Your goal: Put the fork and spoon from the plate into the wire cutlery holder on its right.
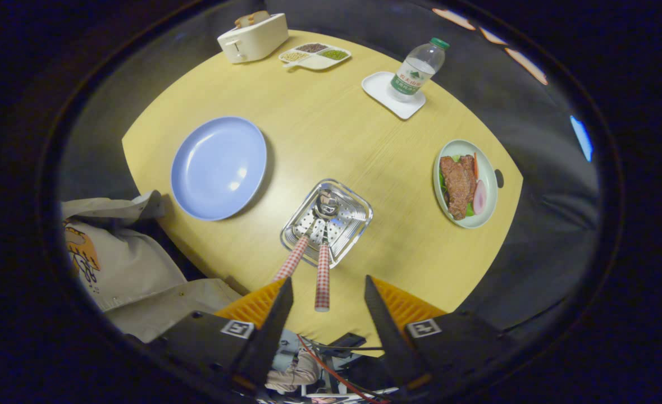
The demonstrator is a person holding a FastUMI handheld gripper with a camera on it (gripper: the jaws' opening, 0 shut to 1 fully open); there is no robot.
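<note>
Fork (294, 259) and spoon (323, 269) stand together in the holder (353, 216), checked handles leaning back toward the gripper (328, 300), whose fingers are spread wide and grasp nothing. The blue plate (218, 167) lies empty, beyond and left of the fingers, beside the holder on the table (319, 129). A meat dish (465, 182) sits to the right.

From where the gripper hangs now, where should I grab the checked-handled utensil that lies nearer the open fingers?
Take the right-hand utensil by its checked handle, near the free end. That end sticks out of the wire cutlery holder toward the gripper, whose fingers are open, with the tip between them. Come straight down from above, fingers either side of the handle; its head sits inside the holder beside the other utensil.
</note>
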